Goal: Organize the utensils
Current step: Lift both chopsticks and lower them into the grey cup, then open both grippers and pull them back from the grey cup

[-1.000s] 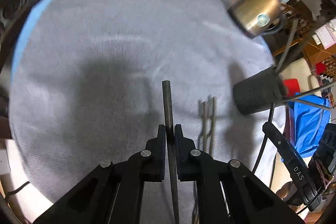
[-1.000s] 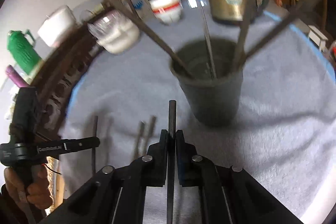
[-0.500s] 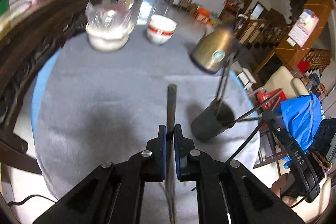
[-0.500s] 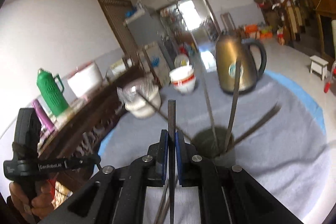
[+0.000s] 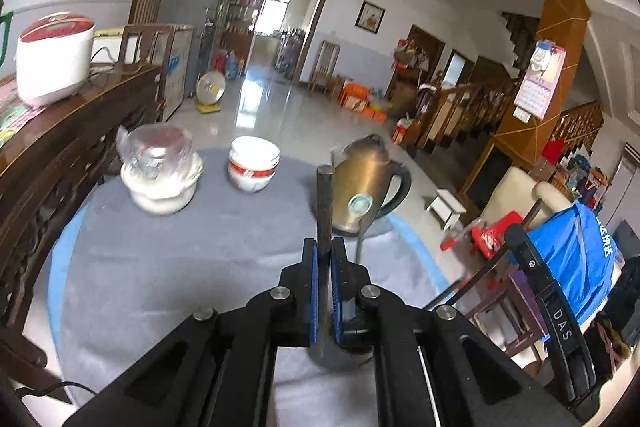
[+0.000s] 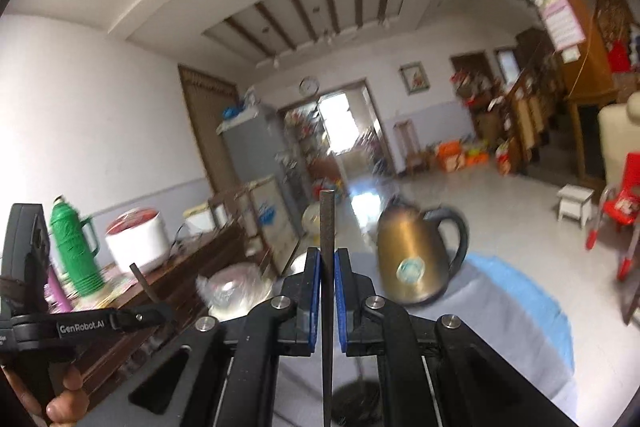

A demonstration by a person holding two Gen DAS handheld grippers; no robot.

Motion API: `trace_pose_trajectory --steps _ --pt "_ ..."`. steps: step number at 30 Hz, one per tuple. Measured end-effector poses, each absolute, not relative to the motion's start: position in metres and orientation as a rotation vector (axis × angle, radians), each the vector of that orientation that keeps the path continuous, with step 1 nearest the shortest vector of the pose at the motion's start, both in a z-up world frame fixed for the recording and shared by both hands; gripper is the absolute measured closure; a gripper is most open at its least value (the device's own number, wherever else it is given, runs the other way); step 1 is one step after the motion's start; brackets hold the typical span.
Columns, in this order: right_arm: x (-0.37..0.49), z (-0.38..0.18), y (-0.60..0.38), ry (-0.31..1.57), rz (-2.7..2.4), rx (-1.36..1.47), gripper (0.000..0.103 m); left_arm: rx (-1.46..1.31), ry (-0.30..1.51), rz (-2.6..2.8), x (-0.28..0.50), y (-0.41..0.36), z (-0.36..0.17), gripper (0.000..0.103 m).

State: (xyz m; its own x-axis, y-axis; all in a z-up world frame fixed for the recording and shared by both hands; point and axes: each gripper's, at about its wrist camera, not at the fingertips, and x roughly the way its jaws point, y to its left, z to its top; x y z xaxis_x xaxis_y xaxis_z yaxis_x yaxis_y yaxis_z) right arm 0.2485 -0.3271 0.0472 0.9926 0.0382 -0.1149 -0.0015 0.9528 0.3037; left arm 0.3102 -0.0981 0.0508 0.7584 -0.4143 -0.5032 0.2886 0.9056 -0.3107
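Now, left gripper (image 5: 324, 259): jaws clenched on a chopstick (image 5: 324, 203) pointing to 12 o'clock.
Right gripper (image 6: 327, 269): jaws clenched on a second chopstick (image 6: 327, 227), also upright.
Kettle (image 5: 362, 195): on the desk (image 5: 160, 267), at 1 o'clock from the left jaws.
Bowls (image 5: 253, 169): at 11 o'clock.

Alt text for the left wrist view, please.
The left gripper is shut on a dark chopstick above a grey-clothed table. Beyond it stand a brass kettle, stacked bowls and a wrapped dish.
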Motion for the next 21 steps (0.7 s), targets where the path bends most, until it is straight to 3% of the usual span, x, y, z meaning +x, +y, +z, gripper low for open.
trace_pose_trajectory --steps 5,19,21 --pt "0.267 0.042 -0.325 0.084 -0.054 0.277 0.095 -0.241 0.537 -0.403 0.323 -0.123 0.048 0.096" --pt "0.282 -0.004 -0.345 0.306 -0.026 0.374 0.091 -0.148 0.695 -0.413 0.329 -0.144 0.0 0.096" --pt "0.275 -0.002 -0.35 0.322 -0.019 0.4 0.086 -0.121 0.678 -0.407 0.318 -0.139 0.004 0.085"
